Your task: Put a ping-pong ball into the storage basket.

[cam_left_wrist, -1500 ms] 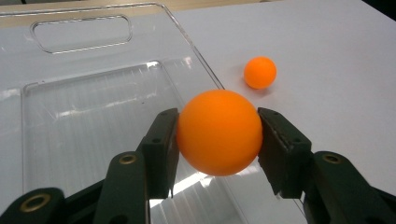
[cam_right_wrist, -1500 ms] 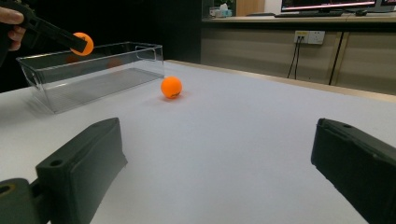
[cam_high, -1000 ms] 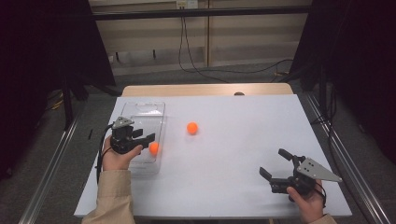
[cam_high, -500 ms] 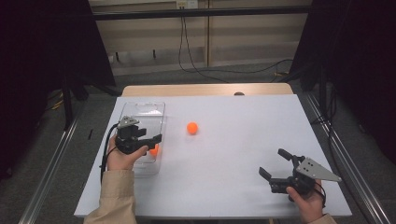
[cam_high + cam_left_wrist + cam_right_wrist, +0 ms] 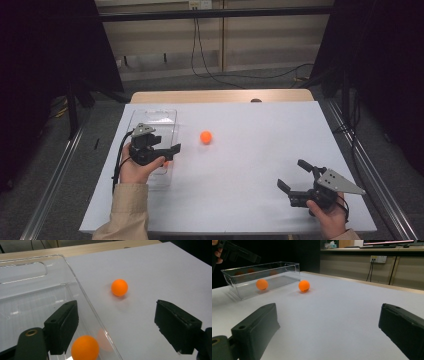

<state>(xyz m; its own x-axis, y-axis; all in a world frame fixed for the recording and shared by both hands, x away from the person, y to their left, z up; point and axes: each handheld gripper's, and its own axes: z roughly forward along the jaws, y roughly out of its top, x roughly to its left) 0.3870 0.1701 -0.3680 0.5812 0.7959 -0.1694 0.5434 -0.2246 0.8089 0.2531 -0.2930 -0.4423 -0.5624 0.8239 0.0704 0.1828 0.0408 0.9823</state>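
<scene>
From the high view your left gripper sits right over the clear plastic bin, so it mostly hides the orange ball inside; only a sliver of orange peeks out just under the jaws. The left gripper view sorts that out: the ball in the bin lies against the bin's right wall, cut off by the bottom of the frame, with a pale reflection of it in the plastic beside it. One jaw hangs over the inside of the bin, the other over the white table, so you're straddling that wall. Jaws are spread wide, nothing between them.

The loose ball is out on the table just right of the bin, roughly mid-table toward the far edge, touching nothing. In the right gripper view there are a few faint orange smudges on the bin's far wall, probably reflections, hard to say.

Your left hand comes in from the near edge on the left, sleeve up to the wrist, gripper pointing right and a bit forward. Your right gripper is down by the near right corner, well apart from both balls, pointing left across the table, jaws also wide open and empty. Your right hand is partly cut off at the bottom edge.
</scene>
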